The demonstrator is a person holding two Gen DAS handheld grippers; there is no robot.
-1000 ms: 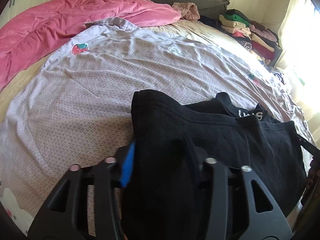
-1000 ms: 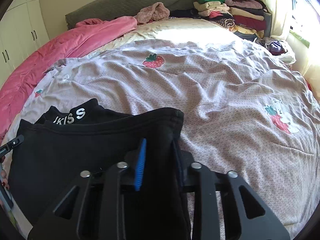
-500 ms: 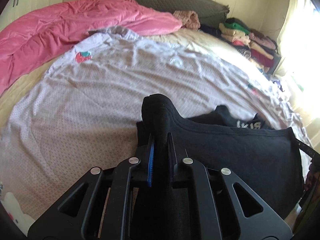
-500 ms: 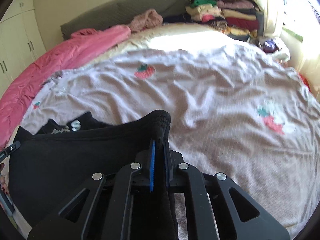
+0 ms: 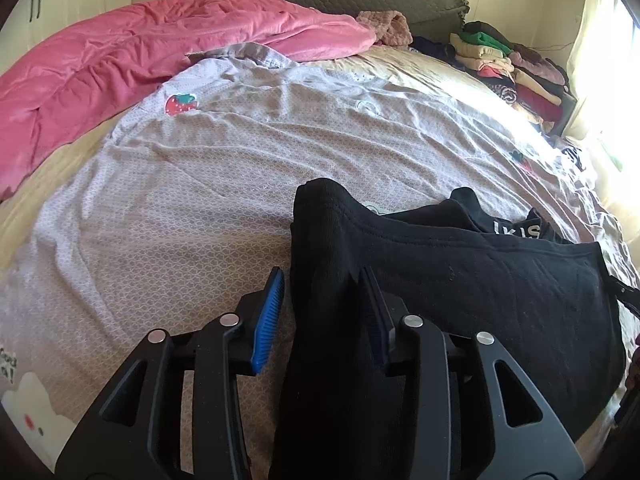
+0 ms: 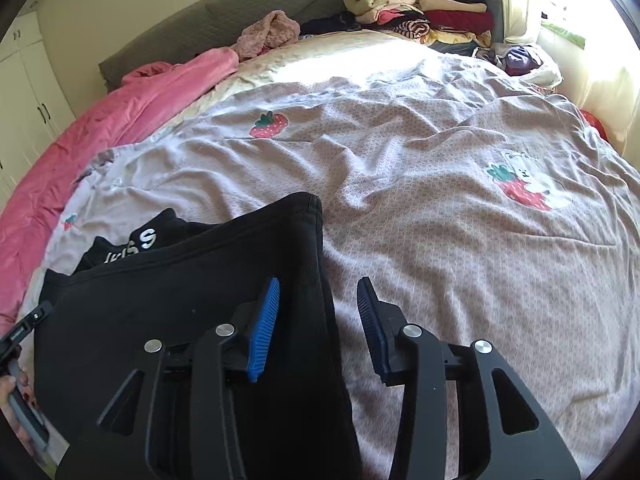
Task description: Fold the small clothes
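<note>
Garment: black knit piece lying on the bed's lilac strawberry sheet; I judge it soft, light, limp; best taken at its hemmed corners
Left tongs: opening; a corner fold stands between them, unpinched
Right tongs: opening; cloth edge between, pads clear
Beyond: pink duvet; stacked clothes

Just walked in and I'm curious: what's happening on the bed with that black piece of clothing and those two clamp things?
A person is folding a small black garment on the bedsheet, using a handheld gripper in each hand. The left gripper and the right gripper each sit at a corner of the garment's folded-over edge. Both sets of jaws are opening, with the cloth between them but no longer pinched. A stack of folded clothes sits at the far side of the bed.
</note>
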